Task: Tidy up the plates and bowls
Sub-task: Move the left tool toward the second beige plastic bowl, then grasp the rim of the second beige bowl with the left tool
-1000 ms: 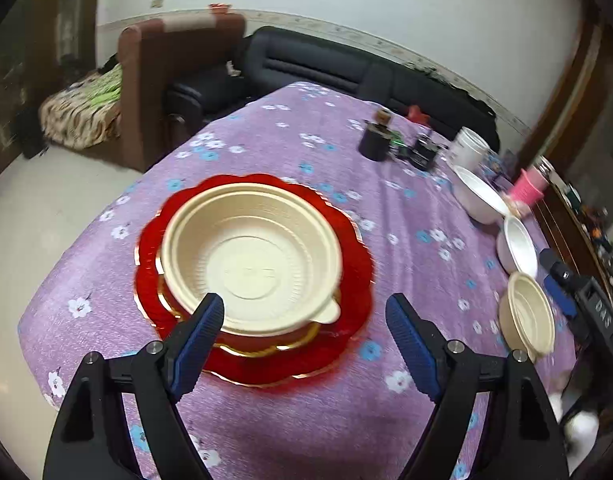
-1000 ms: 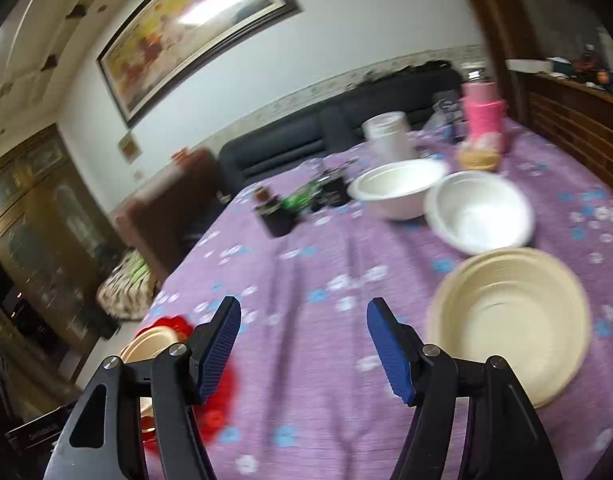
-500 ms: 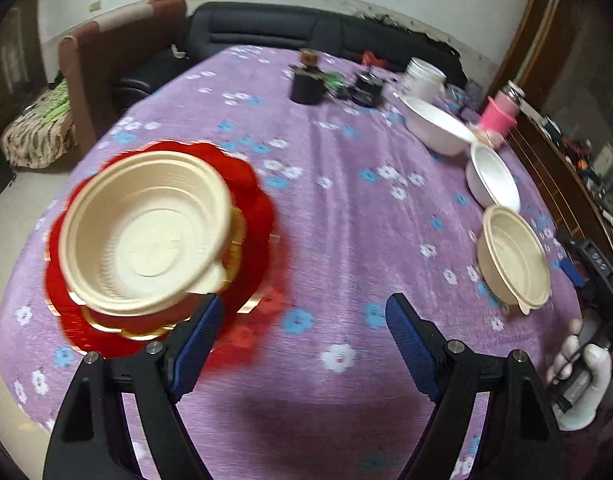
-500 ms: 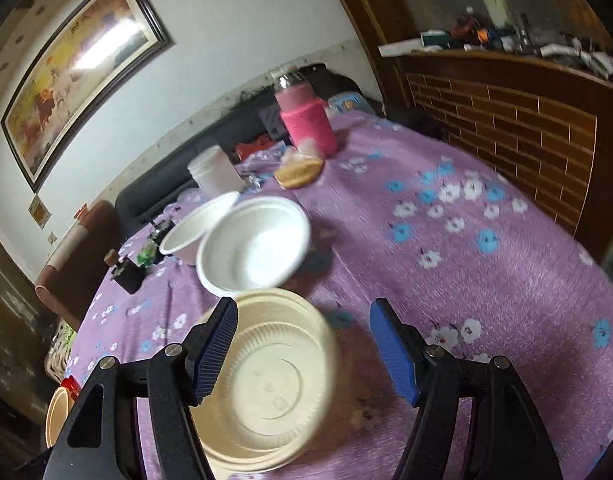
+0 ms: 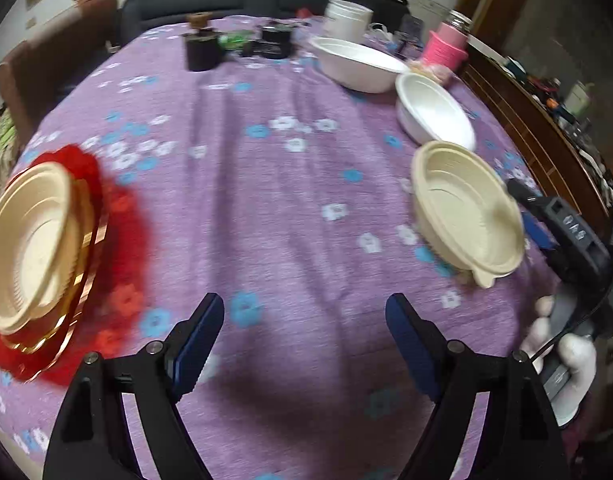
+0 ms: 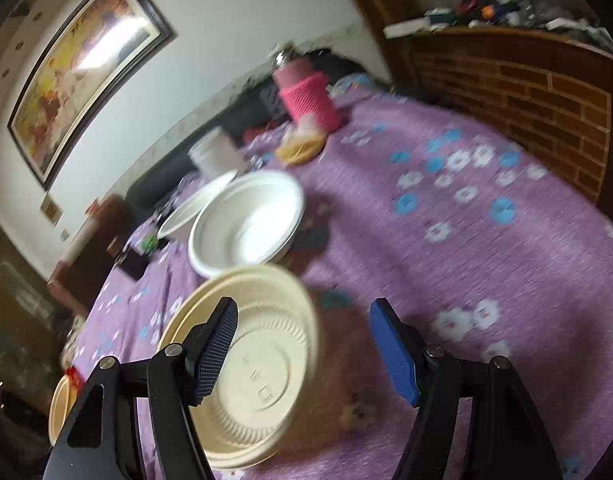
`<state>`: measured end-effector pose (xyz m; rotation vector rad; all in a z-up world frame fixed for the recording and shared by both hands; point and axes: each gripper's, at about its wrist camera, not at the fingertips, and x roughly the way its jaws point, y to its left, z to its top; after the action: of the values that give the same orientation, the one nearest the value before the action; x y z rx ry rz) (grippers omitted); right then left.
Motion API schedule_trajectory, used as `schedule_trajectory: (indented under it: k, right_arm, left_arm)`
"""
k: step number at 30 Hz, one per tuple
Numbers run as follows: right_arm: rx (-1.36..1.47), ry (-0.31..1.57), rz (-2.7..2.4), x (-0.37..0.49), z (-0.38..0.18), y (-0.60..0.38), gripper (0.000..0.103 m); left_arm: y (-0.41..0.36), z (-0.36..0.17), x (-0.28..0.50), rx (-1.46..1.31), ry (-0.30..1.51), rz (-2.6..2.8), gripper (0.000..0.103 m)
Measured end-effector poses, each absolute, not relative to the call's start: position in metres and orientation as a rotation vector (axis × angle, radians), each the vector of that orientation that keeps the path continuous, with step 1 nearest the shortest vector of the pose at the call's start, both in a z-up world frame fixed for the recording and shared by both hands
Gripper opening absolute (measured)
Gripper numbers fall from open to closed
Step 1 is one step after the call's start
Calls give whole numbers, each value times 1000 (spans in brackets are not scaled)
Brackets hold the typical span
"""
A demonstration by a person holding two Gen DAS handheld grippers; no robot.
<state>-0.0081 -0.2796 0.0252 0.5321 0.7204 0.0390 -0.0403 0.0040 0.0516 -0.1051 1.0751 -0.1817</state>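
Cream bowl, loose: the cream bowl [image 6: 248,364] is round and shallow, pale beige plastic with fine ribbing round the inside wall, a flat embossed base and a small tab on its rim; it sits upright on the purple flowered tablecloth [image 5: 274,184] near the table's right edge.
Cream bowl vs. right tool: the right gripper [image 6: 306,350] hovers over it with both blue pads wide apart; the left pad [image 6: 214,354] overlaps the bowl's inner wall in the wrist view and the other pad lies off to the bowl's right over bare cloth. Whether any pad touches the bowl I cannot tell; nothing is clamped.
White bowls: a white bowl [image 6: 246,222] lies just beyond the cream one, and a second white bowl [image 5: 356,65] beyond that, toward the far edge.
Stacked set: a stacked cream bowl [image 5: 24,246] rests in a gold-rimmed dish on a red scalloped plate [image 5: 124,240] at the table's left edge, well apart from the others.
Left tool: the left gripper [image 5: 304,336] is spread wide and empty above the near middle of the table, between the stack and the loose bowl.
Other items: a pink sleeved jar [image 6: 308,94] and a white tub [image 5: 346,20] stand near the far edge.
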Motion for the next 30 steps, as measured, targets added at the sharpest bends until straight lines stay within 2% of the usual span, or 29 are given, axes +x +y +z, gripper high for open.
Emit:
schedule_trajectory:
  k: [8,20,21,22,24,25,27,30]
  right_arm:
    - [524,741,64,-8,23,-273,73]
    - [496,768,74,-6,20,-266,73]
    - [492,768,75,-5,20,-266,72]
    - [486,773,80,-4,19,-264,71]
    - [475,793,87,-1,16,-261,55]
    - [475,805,93,0,14,-260,51]
    - [481,824,109,3,11,-259,36]
    - [490,837,124,5,7,-258,27]
  left_arm:
    - [-33,66,12,-132,1018,-231,82]
    - [-67,21,56,-167,1139,-269,81]
    - [-69,17,57,-164,1155,-277,73]
    - [-72,14,58,-153,1166,-286,70]
    - [-79,17,57,-99,1145,-308,32]
    - [-82,15,57,-98,1161,-332,26]
    - [-85,14,57,-100,1165,-337,24]
    - [-87,15,53,-95,1161,-340,23]
